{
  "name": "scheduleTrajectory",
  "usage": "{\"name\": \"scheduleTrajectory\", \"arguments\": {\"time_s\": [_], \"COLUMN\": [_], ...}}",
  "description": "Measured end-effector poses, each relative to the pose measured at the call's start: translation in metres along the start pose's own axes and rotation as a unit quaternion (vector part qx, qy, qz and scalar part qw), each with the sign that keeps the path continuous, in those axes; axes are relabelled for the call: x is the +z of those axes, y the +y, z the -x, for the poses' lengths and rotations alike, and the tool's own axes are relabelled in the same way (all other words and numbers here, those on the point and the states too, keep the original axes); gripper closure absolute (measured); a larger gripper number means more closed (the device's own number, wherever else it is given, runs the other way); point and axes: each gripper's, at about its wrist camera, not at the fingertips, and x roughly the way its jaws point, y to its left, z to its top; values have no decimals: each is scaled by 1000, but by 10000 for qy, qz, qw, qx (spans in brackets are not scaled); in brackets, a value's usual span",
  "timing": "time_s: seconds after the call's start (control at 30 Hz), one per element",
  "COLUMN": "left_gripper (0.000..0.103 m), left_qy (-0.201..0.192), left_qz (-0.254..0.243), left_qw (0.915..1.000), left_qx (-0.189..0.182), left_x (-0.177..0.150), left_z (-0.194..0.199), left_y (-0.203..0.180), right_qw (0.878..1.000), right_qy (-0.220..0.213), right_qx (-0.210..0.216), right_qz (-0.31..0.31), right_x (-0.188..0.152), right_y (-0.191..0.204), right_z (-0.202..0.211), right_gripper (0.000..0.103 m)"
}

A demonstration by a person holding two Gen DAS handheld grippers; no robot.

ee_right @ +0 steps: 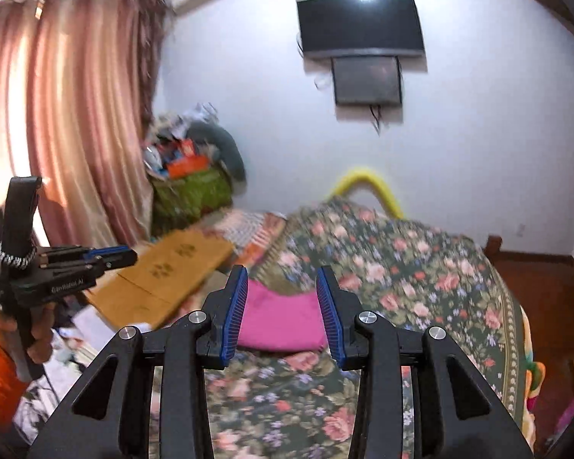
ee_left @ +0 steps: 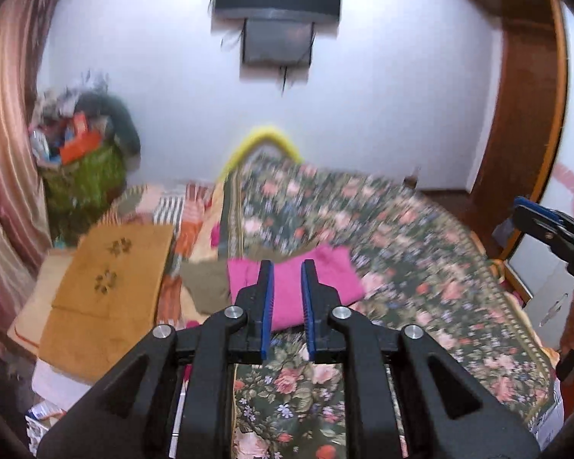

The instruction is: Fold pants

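Folded pink pants [ee_left: 287, 287] lie on the floral bedspread [ee_left: 401, 260], seen also in the right wrist view [ee_right: 283, 317]. My left gripper [ee_left: 287, 267] is open and empty, held above the bed short of the pants. My right gripper [ee_right: 283, 279] is open wider, empty, also held above the bed before the pants. The left gripper shows at the left of the right wrist view [ee_right: 128, 256], the right gripper at the right edge of the left wrist view [ee_left: 520, 210]. An olive cloth [ee_left: 206, 283] lies beside the pants on their left.
An orange-brown folded blanket [ee_left: 111, 279] lies left of the bed. A green laundry basket [ee_left: 84, 176] full of clothes stands by the pink curtain [ee_right: 76, 114]. A TV [ee_right: 359, 25] hangs on the far wall. A yellow bed rail [ee_left: 264, 141] is at the far end.
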Motion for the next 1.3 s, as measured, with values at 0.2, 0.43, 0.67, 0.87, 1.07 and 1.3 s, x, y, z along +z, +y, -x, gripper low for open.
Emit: {"name": "scheduleTrajectory", "arguments": {"time_s": [0.2,0.43,0.67,0.87,1.07,1.3], "left_gripper": [45,16,0,0,0,0], "left_qy": [-906,-1438,-1726,-1696,-1674,-1638], "left_qz": [-178,-159,-168,-113,-45,-15], "left_qw": [9957,9895,9848,9854,9858,9864], "left_qx": [-2,-64,64,85,127,153], "left_x": [-6,-23,-40,-51,-56,-58], "left_z": [88,148,171,172,174,173], "left_y": [-29,-48,-57,-61,-59,-57], "right_qw": [9981,9955,9931,9925,9933,9932], "right_qy": [-571,-865,-1127,-1140,-1106,-1105], "right_qx": [242,222,-9,-217,-250,-285], "right_qz": [66,326,326,392,212,211], "right_x": [6,-6,-23,-28,-33,-37], "right_y": [25,51,64,74,70,71], "right_z": [56,90,107,111,117,122], "right_gripper": [69,48,15,0,0,0]}}
